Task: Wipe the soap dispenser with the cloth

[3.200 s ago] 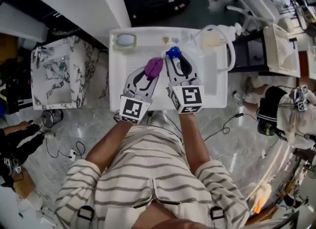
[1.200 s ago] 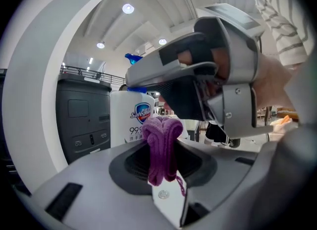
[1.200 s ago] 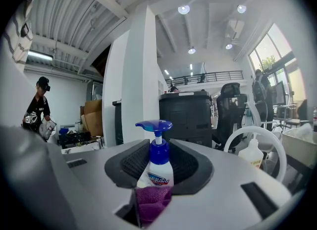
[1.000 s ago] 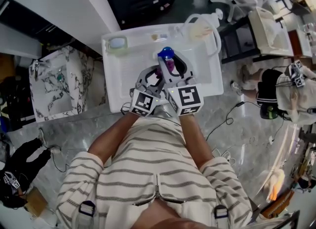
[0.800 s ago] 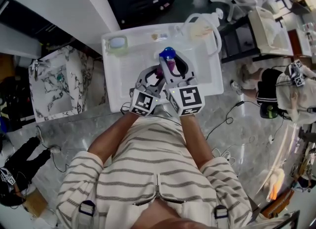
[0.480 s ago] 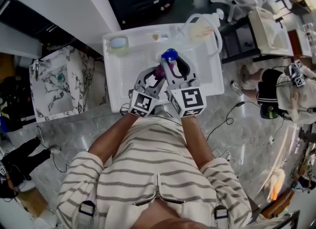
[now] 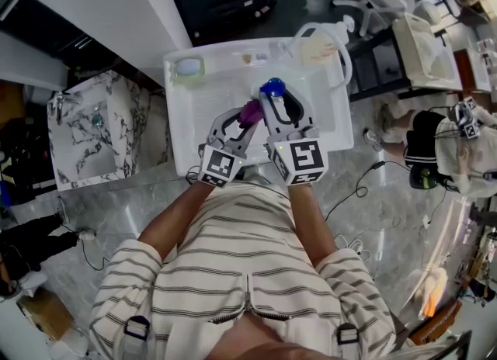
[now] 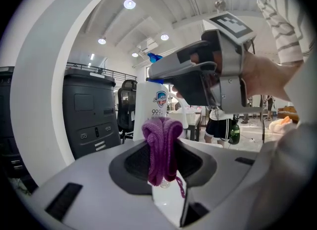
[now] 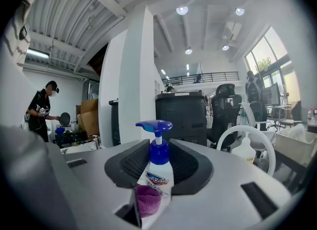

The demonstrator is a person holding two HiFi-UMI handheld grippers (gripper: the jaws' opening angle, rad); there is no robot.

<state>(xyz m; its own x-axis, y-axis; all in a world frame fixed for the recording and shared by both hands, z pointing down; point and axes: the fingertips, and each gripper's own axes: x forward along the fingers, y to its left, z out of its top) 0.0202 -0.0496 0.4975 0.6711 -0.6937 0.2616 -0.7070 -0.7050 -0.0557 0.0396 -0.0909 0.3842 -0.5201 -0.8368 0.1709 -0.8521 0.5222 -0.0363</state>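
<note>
Now, soap dispenser [image 7: 271,85]: one, blue pump, upright over the white basin's [image 7: 175,118] middle.
Cloth [image 7: 249,111]: one, purple, bunched, against the dispenser's left side.
Left gripper [image 7: 239,118]: one, clenched on the cloth.
Right gripper [image 7: 279,101]: one, grasping the dispenser's body.
Clear pump bottle [image 7: 314,48]: one, basin's back right corner.
Pale green dish [image 7: 188,65]: one, basin's back left corner.

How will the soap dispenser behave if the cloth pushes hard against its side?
Unlikely to tip: the right gripper clamps the soap dispenser between ribbed pads. Its smooth plastic might twist or slip. The cloth, a soft bunch in the left gripper, should squash rather than shove.
</note>
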